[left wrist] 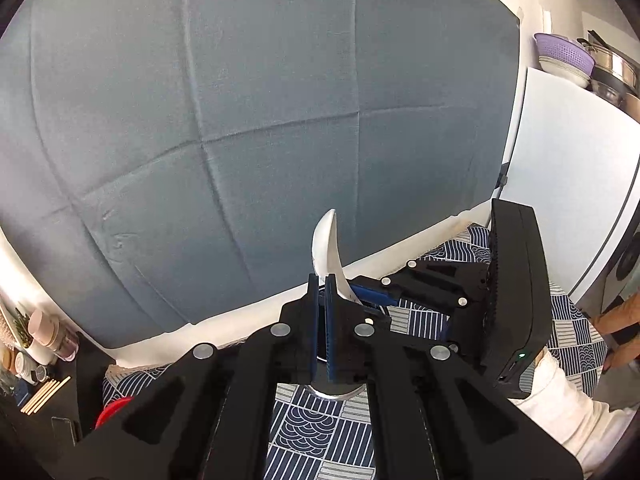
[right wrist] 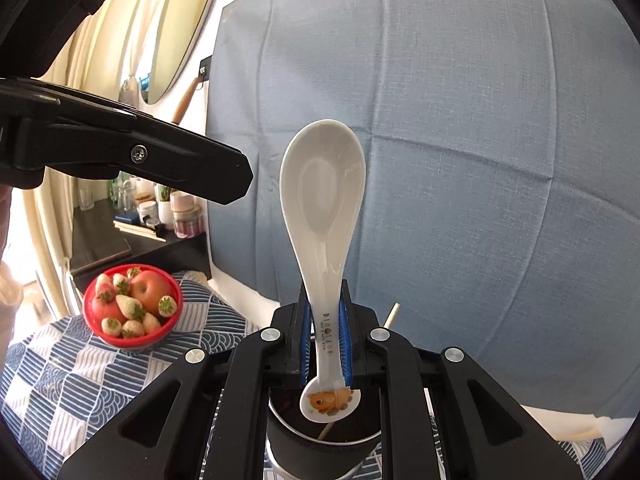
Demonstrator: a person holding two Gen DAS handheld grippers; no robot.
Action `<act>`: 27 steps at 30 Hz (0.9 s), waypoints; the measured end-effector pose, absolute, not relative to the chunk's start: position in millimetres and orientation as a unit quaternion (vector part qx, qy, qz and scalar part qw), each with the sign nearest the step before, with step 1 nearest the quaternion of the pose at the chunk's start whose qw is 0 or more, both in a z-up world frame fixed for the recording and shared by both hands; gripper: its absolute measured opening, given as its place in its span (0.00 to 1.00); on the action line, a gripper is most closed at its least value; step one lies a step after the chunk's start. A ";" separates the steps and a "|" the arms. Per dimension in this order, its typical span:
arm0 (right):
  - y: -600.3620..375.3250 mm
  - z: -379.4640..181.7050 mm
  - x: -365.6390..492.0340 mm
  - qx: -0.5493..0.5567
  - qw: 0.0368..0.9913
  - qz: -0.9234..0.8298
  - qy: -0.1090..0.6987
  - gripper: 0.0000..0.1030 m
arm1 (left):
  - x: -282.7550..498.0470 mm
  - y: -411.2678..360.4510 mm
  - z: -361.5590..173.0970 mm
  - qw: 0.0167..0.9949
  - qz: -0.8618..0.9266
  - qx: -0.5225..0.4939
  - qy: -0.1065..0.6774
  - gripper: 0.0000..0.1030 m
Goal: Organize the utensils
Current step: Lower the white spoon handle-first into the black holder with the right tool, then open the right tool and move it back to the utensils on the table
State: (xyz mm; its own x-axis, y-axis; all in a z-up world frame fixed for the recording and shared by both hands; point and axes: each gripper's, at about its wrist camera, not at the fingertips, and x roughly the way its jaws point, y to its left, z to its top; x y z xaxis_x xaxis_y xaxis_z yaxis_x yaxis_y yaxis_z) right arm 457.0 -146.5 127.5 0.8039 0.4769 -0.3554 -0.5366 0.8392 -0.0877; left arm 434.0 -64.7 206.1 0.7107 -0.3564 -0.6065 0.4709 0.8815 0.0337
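the left gripper [left wrist: 323,320] has its jaws clenched, blue pads pressed flat together with nothing visible between them. in the left wrist view it hovers above the steel rim of the dark round utensil cup [left wrist: 338,392], whose mouth is mostly hidden behind the fingers. just beyond the pads rises the white ceramic soup spoon [left wrist: 326,244], seen edge on, bowl end up, and the right gripper [left wrist: 376,296] reaches in from the right side to pinch its handle. below lies the navy and white patterned tablecloth [left wrist: 312,432], and behind is the blue-grey fabric backdrop [left wrist: 256,120].

in the right wrist view the right gripper [right wrist: 325,344] is closed on the spoon's [right wrist: 322,208] handle, a blue pad on either side of the printed lettering. the spoon stands nearly upright, bowl up, and its rounded tail with the orange cartoon hangs right over the open mouth of the cup [right wrist: 288,436]. a pale wooden stick [right wrist: 391,316] leans out of the cup at the right. the left gripper's black finger [right wrist: 192,168] juts in from the left, apart from the spoon. a red bowl of fruit [right wrist: 134,304] sits on the cloth, well to the left.

the step looks like dropping the spoon tail-first into the cup. to do it well, keep the spoon vertical, lower until the tail is inside the rim and clear of the stick, and only then let go, since ceramic dropped from above could chip or tip the cup. keep the left gripper aside, or steady the cup with it.
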 end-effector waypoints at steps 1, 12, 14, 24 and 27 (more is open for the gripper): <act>-145.9 123.9 458.5 -0.091 0.945 0.268 0.166 0.11 | 435.0 -65.3 203.4 0.919 -0.227 0.091 0.308 0.03; -151.4 101.2 458.6 -0.085 0.947 0.255 0.174 0.27 | 456.5 -61.3 176.8 0.915 -0.241 0.051 0.320 0.08; -155.0 100.0 451.8 -0.092 0.957 0.229 0.153 0.66 | 454.2 -56.0 176.0 0.919 -0.238 0.047 0.312 0.27; -168.9 103.3 426.3 -0.110 0.967 0.186 0.133 0.89 | 437.1 -23.8 163.3 0.936 -0.179 0.030 0.301 0.94; -171.9 102.3 419.8 -0.104 0.968 0.184 0.138 0.90 | 428.0 -13.9 158.5 0.936 -0.178 0.019 0.302 0.94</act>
